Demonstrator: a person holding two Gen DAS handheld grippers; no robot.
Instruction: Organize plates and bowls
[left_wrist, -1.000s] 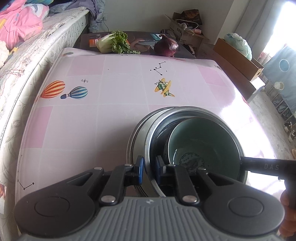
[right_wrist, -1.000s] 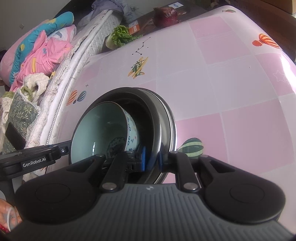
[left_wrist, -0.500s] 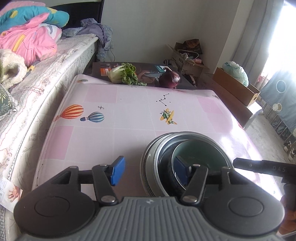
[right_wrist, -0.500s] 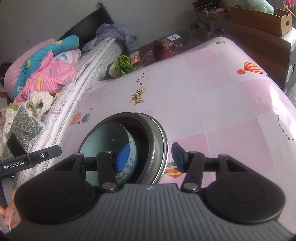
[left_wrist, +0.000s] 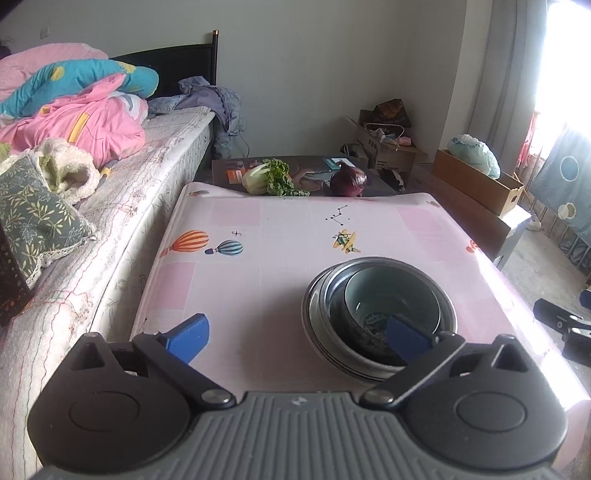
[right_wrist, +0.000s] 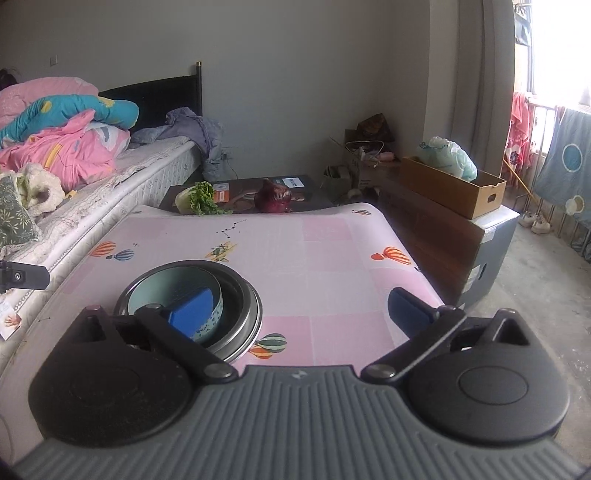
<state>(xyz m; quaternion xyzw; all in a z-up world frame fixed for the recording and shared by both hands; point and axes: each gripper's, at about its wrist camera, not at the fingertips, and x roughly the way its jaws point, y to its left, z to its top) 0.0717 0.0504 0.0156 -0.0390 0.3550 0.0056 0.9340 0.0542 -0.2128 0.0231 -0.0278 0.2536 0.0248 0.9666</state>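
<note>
Bedroom w/ plain grey walls (right_wrist: 295, 74). Landmark: table (left_wrist: 295, 236) under a pink checked cloth w/ balloon prints. Left of the table, a bed (left_wrist: 147, 184) runs alongside, touching its edge, piled w/ pink and blue bedding (left_wrist: 74, 99); black headboard (right_wrist: 162, 96) at the far wall. Behind the table, a low dark board (right_wrist: 240, 188) w/ veg on it. Right of the table, a wooden cabinet (right_wrist: 443, 229) carrying a cardboard box (right_wrist: 454, 184). Far right of the table: grey curtain (right_wrist: 480, 92), bright window (left_wrist: 565, 55) (blown out), bare concrete floor (right_wrist: 546, 277).

We see a leafy cabbage (left_wrist: 267, 179) beside a red onion (left_wrist: 348, 180), and a bed (left_wrist: 110, 206) alongside the pink tablecloth (left_wrist: 288, 236)
</note>
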